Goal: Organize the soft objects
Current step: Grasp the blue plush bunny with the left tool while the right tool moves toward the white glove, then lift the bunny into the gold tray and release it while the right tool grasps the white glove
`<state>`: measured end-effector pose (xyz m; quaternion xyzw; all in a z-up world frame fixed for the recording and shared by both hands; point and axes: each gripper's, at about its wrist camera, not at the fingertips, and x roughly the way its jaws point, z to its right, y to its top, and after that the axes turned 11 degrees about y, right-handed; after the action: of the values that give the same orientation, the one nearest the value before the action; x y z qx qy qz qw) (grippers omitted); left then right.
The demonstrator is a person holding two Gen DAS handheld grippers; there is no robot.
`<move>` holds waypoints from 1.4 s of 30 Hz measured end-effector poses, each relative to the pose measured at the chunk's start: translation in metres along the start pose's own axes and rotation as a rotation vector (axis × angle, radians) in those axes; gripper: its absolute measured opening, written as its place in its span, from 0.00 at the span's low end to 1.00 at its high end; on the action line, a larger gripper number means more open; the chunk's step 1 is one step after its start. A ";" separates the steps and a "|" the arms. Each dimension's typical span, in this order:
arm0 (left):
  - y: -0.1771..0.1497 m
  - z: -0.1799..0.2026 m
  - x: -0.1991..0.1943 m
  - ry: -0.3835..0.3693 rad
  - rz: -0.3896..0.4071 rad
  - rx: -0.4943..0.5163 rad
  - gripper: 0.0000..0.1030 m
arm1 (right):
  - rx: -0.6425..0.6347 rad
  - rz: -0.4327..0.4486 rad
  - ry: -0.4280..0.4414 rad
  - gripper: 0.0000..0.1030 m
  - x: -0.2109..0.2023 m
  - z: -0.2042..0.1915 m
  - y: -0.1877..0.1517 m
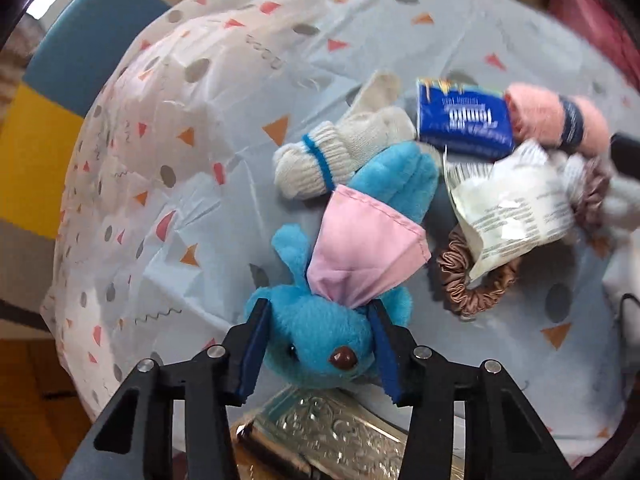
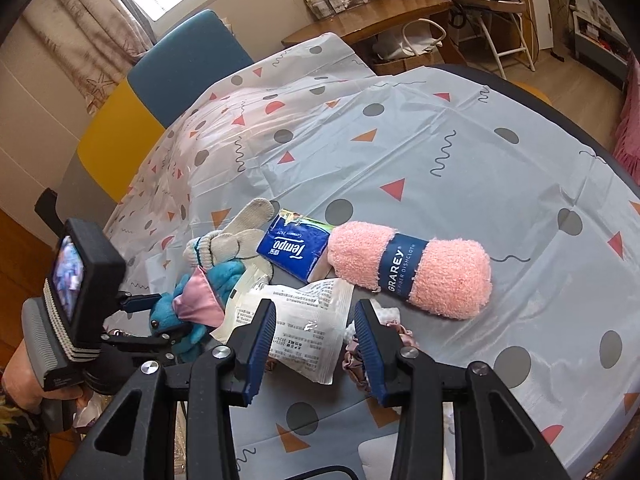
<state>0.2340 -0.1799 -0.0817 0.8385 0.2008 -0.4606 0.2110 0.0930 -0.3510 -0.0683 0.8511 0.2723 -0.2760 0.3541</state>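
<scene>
The left gripper (image 1: pixel 320 344) is clamped on the head of the blue plush toy (image 1: pixel 320 340), one blue pad on each side of the head, with its brown nose facing the left wrist camera. The toy lies on the patterned tabletop (image 1: pixel 200 160), its long axis running from the gripped head up toward 1 o'clock in that view; a pink cloth (image 1: pixel 364 248) covers its middle and its blue legs point at the knitted glove (image 1: pixel 336 148). A silver embossed box (image 1: pixel 340 436) shows under the head at 6 o'clock. In the right wrist view the left gripper (image 2: pixel 160 316) comes in from 9 o'clock, held in a hand (image 2: pixel 24 368) at the lower left, and tilts steeply down onto the toy.

The right gripper (image 2: pixel 316 344) hovers over the tabletop with its jaws partly apart. A white printed packet (image 2: pixel 304 320) lies between and just beyond its fingers, but whether the pads press on it cannot be told. A scrunchie (image 2: pixel 356 356) sits just inside the right finger.

Beyond the packet, at 12 o'clock, lies a blue tissue pack (image 2: pixel 292 248). At 1 o'clock a rolled pink dishcloth (image 2: pixel 416 268) with a navy band lies with its long axis from 10 to 4 o'clock, one end touching the tissue pack. A brown scrunchie (image 1: pixel 472 280) lies partly under the packet in the left wrist view.
</scene>
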 end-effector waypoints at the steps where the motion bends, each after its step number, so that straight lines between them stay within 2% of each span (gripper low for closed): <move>1: -0.004 -0.007 -0.007 -0.014 0.019 -0.027 0.47 | 0.002 0.002 -0.001 0.40 0.000 0.000 0.000; 9: -0.028 -0.054 -0.052 -0.186 0.129 -0.306 0.47 | -0.040 -0.020 -0.006 0.40 0.005 -0.007 -0.003; 15: -0.044 -0.080 -0.060 -0.287 0.169 -0.524 0.47 | -0.219 -0.095 -0.035 0.40 0.026 -0.038 -0.019; 19: -0.061 -0.107 -0.072 -0.334 0.193 -0.693 0.47 | -0.289 -0.113 -0.035 0.40 0.032 -0.053 -0.023; 25: -0.108 -0.151 -0.091 -0.329 0.241 -0.917 0.47 | -0.451 -0.109 -0.056 0.40 0.053 -0.083 -0.002; 31: -0.166 -0.189 -0.105 -0.267 0.268 -1.073 0.47 | -0.580 -0.152 -0.109 0.40 0.099 -0.108 0.018; 33: -0.189 -0.200 -0.112 -0.223 0.277 -1.111 0.47 | -0.622 -0.181 -0.117 0.40 0.117 -0.115 0.022; 35: -0.218 -0.208 -0.121 -0.154 0.292 -1.144 0.48 | -0.648 -0.216 -0.120 0.40 0.131 -0.120 0.025; 40: -0.305 -0.218 -0.130 -0.080 0.293 -1.265 0.48 | -0.723 -0.264 -0.202 0.44 0.167 -0.130 0.030; 42: -0.338 -0.215 -0.126 -0.053 0.270 -1.305 0.48 | -0.729 -0.274 -0.204 0.44 0.178 -0.129 0.033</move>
<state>0.1398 0.1990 0.0740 0.5450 0.3264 -0.2345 0.7359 0.2748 -0.2256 -0.0945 0.5937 0.4270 -0.2889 0.6179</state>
